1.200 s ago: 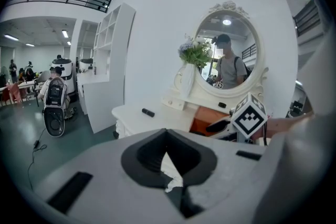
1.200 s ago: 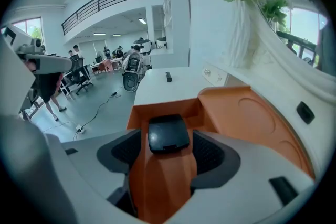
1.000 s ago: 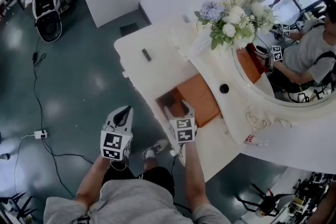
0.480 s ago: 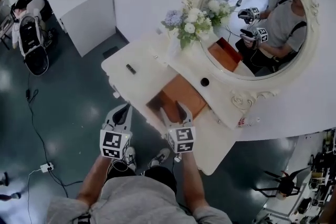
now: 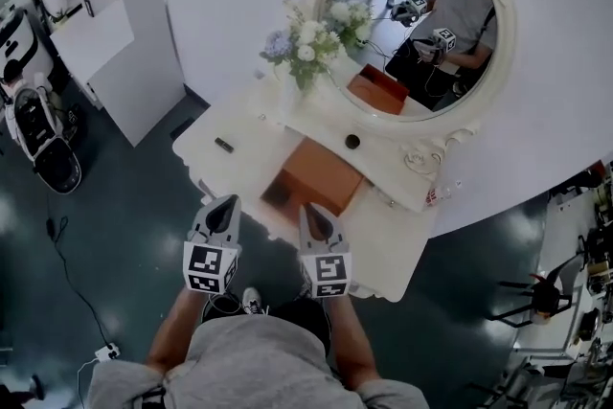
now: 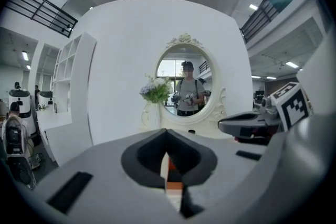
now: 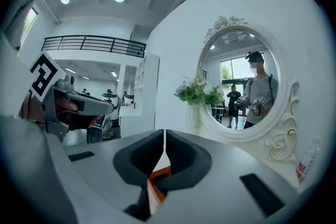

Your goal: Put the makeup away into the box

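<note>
A white dressing table [image 5: 215, 115] is set against a white wall, on a dark glossy floor. An oval mirror [image 5: 412, 14] in an ornate white frame is mounted above it, and a vase of white and pale blue flowers [image 5: 306, 38] is placed at the mirror's left edge. An orange-brown box [image 5: 321, 175] is seen on the tabletop in front of the mirror, near the table's front edge; whether any makeup lies in it cannot be told. A small dark item [image 5: 223, 146] is left on the bare tabletop well to the left of the box, and a small black round thing [image 5: 352, 141] is seen just behind the box.

The left gripper [image 5: 226, 204] is held off the table's front edge, its jaws brought together with nothing between them. The right gripper [image 5: 312, 209] is held beside it, over the near edge of the box. Its jaws have just been closing and are now pressed together, and nothing is gripped.
</note>
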`<state>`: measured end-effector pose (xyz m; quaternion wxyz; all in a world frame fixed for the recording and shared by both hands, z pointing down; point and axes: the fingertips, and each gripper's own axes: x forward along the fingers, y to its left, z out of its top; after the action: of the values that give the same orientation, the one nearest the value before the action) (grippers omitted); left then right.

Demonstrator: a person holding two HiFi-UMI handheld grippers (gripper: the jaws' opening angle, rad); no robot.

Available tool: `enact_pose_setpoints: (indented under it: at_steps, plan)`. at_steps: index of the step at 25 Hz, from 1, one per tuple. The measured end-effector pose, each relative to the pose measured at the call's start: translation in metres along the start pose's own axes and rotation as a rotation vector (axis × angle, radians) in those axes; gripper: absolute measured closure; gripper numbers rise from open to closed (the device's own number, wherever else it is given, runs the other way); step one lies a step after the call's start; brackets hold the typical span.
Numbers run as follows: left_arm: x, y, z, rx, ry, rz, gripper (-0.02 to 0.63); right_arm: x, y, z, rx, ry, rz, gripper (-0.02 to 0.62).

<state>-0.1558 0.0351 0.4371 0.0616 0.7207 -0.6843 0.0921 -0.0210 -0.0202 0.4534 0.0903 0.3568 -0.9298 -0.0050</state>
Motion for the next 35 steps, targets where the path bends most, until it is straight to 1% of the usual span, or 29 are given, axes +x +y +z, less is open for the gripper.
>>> enact_pose_setpoints:
  at_steps: [7,14,20,26,30,35]
  plan:
    - [-0.01,0.005,0.001,0.013,-0.006,-0.021,0.606,-0.004,0.017,0.004,0.004,0.0,-0.003,0.574]
    - [-0.017,0.029,-0.005,-0.003,-0.003,0.015,0.606,0.016,0.042,0.013,-0.032,0.003,0.048,0.574]
    - [-0.024,0.059,-0.008,-0.025,-0.003,0.088,0.606,0.045,0.066,0.017,-0.046,0.013,0.132,0.574]
    - [-0.021,0.098,-0.014,-0.05,0.0,0.174,0.606,0.091,0.083,0.019,-0.083,0.021,0.215,0.574]
    - [-0.004,0.128,-0.02,-0.073,0.01,0.234,0.606,0.135,0.087,0.016,-0.099,0.038,0.272,0.574]
    - [0.025,0.167,-0.033,-0.115,0.039,0.298,0.606,0.199,0.09,0.002,-0.119,0.091,0.342,0.574]
